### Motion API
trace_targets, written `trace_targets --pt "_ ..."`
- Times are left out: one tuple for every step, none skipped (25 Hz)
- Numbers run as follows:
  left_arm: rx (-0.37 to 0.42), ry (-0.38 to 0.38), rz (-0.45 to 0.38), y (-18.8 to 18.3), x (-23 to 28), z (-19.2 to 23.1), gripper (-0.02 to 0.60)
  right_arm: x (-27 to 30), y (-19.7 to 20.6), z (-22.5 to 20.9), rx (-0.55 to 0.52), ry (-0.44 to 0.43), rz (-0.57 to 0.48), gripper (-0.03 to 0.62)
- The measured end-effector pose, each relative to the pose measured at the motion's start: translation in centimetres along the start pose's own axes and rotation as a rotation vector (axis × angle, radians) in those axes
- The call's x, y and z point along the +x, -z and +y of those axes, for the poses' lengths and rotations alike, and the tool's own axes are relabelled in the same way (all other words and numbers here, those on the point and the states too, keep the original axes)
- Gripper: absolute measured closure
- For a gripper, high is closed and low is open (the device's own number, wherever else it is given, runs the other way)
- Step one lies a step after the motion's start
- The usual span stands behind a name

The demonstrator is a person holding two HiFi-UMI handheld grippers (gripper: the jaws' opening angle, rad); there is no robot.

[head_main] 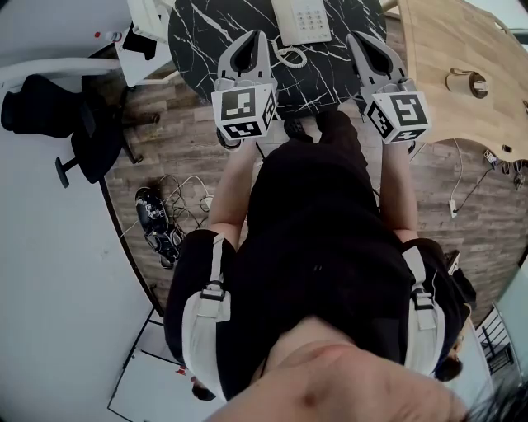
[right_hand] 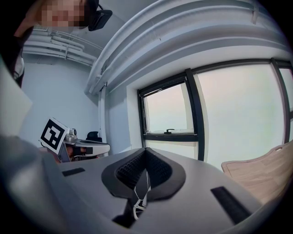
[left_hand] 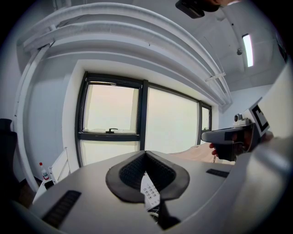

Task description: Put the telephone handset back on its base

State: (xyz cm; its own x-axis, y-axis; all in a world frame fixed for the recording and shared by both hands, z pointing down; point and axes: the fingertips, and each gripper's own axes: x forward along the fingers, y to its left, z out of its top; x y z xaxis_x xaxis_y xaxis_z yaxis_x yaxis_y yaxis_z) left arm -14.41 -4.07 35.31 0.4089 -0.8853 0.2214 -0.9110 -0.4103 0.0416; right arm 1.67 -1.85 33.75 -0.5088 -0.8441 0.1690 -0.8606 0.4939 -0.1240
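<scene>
A white telephone (head_main: 302, 20) with a grey keypad lies on the round black marble table (head_main: 206, 33), its coiled cord (head_main: 289, 56) trailing toward me. Whether the handset rests on the base I cannot tell. My left gripper (head_main: 257, 35) hovers over the table's near edge, left of the phone, shut with nothing in it. In the left gripper view its pads (left_hand: 132, 171) meet at the tip, and the keypad (left_hand: 150, 194) shows below them. My right gripper (head_main: 356, 38) hangs to the right of the phone, its jaws (right_hand: 146, 151) also shut and holding nothing.
A light wooden table (head_main: 462, 49) with a small round object (head_main: 467, 82) stands at the right. A black office chair (head_main: 58, 115) is at the left, with cables and a power strip (head_main: 158, 222) on the wood floor. Large windows (left_hand: 137, 114) lie ahead.
</scene>
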Motion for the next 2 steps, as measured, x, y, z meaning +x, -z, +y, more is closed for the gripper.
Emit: trace_targets --pt "-0.001 0.0 0.001 0.08 0.05 0.0 0.566 0.04 0.02 -0.05 0.0 0.0 0.0 0.565" --pt "-0.001 0.0 0.003 0.17 0.1 -0.01 0.566 0.08 0.05 -0.1 -0.001 0.0 0.0 0.565"
